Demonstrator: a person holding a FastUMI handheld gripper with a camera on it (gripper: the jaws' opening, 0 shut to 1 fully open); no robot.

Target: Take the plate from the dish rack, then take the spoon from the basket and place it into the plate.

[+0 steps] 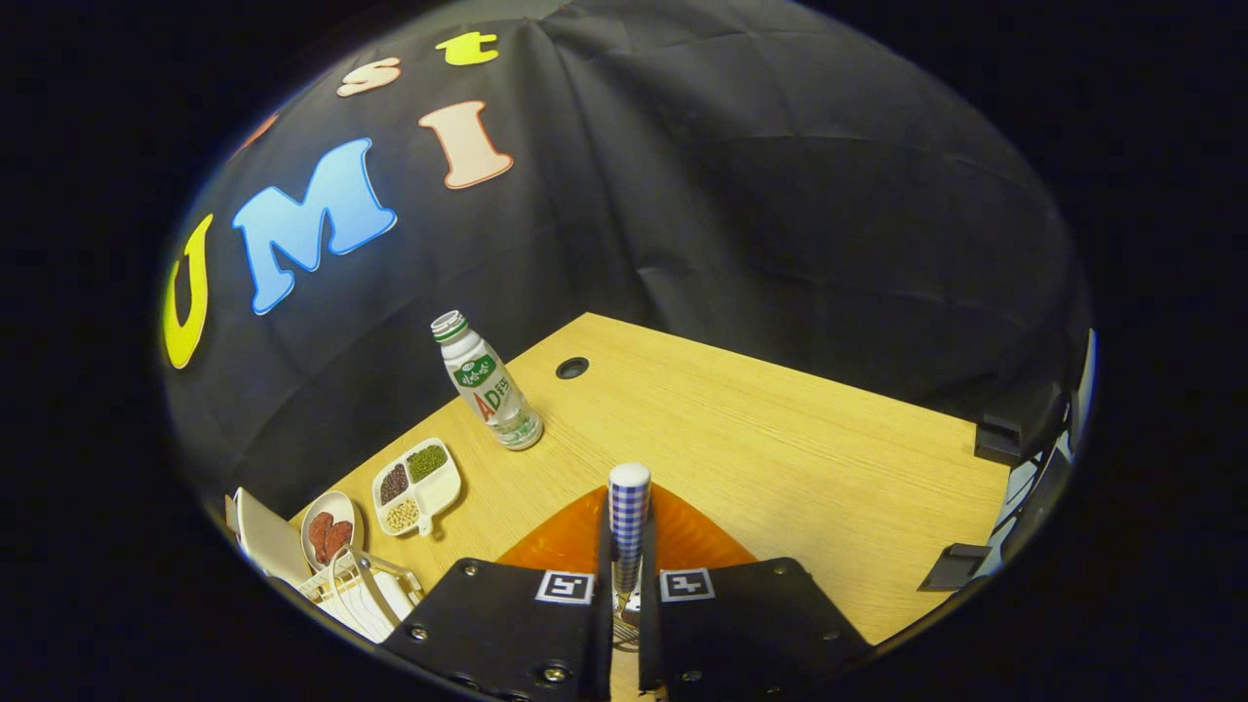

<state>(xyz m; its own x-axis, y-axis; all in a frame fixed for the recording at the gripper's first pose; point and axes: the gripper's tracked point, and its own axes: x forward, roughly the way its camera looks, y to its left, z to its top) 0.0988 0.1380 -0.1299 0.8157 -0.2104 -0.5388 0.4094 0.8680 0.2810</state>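
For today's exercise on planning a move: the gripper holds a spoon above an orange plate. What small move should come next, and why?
Probably lower the spoon toward the plate before opening. The gripper is shut on its checked handle, which stands upright between the fingers, with the plate just beyond them.

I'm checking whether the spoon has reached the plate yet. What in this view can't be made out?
- Spoon: the checked handle stands up between the closed gripper fingers; its bowl is hidden between and below them.
- Orange plate: its near part lies behind the fingers, so contact with the spoon is unclear.
- Dish rack: cut off by the view's edge.
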